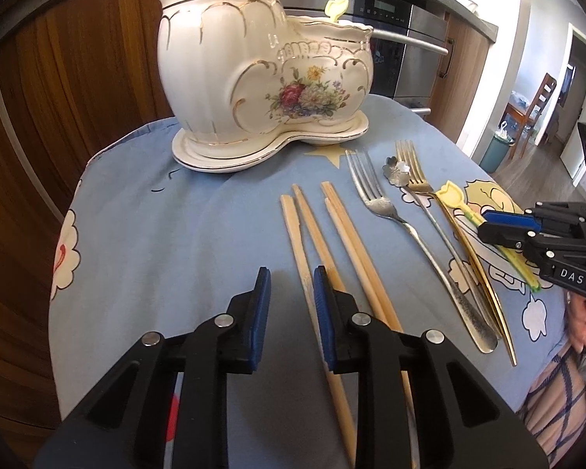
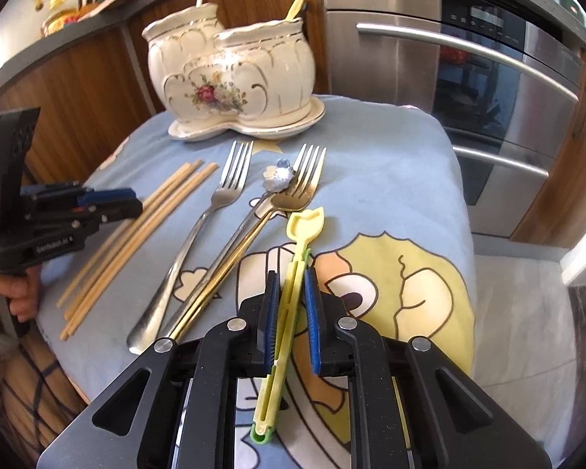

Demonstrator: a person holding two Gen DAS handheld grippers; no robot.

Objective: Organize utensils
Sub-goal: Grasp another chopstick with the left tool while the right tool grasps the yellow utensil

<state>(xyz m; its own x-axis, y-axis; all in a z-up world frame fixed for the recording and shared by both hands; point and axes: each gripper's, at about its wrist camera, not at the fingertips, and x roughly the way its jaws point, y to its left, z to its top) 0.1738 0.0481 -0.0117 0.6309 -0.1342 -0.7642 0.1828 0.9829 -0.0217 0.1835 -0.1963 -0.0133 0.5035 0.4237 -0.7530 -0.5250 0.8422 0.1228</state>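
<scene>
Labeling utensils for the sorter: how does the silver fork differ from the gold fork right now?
Colour: the silver fork is steel grey with a broad handle; the gold fork is gold with a thin, rod-like handle.
Contact: the silver fork lies alone on the cloth; the gold fork has the flower-head spoon lying against it.
Position: the silver fork sits next to the chopsticks; the gold fork sits nearer the yellow utensil.
Shared: both lie flat, tines toward the ceramic holder.

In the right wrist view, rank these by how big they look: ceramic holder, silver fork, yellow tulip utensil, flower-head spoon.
1. ceramic holder, clearly the bulkiest.
2-4. silver fork, yellow tulip utensil and flower-head spoon are unsure: similar lengths, and the tulip utensil lies nearest the camera between the right gripper fingers.
</scene>
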